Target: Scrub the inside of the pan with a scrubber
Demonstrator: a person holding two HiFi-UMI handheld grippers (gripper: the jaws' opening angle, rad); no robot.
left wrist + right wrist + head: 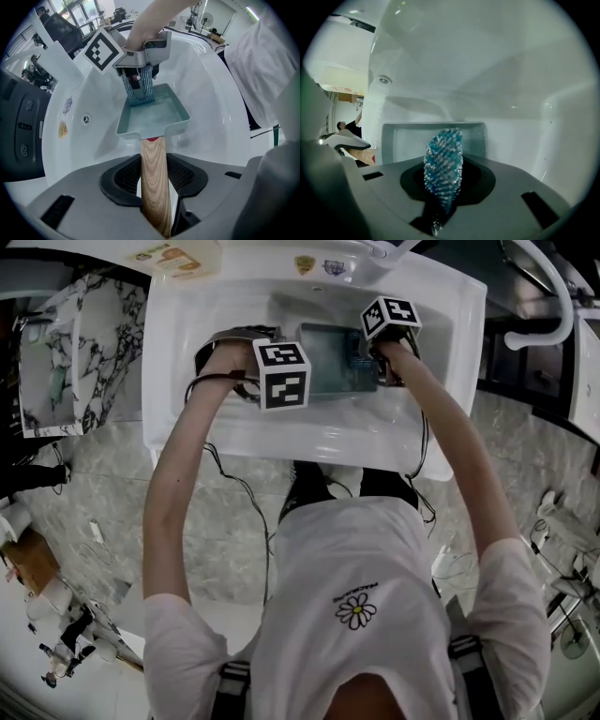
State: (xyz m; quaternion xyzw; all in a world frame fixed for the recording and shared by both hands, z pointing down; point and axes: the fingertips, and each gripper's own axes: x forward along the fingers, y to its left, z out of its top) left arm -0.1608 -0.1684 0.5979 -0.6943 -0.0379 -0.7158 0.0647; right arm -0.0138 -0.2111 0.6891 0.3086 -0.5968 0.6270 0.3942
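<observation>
A teal rectangular pan (154,115) lies in the white sink (220,108), its pale wooden handle (154,183) pointing toward me. My left gripper (154,171) is shut on that handle and points straight down. My right gripper (444,187) is shut on a blue-and-white mesh scrubber (443,164). In the left gripper view the scrubber (139,88) hangs over the pan's far end, its lower edge inside the rim; I cannot tell whether it touches. The head view shows the pan (339,360) between the two marker cubes.
The sink's back wall carries a round overflow hole (86,119) and a small sticker (63,129). A white faucet (380,249) rises at the far rim, with a yellow packet (176,259) on the ledge beside it. The sink walls close in around the pan.
</observation>
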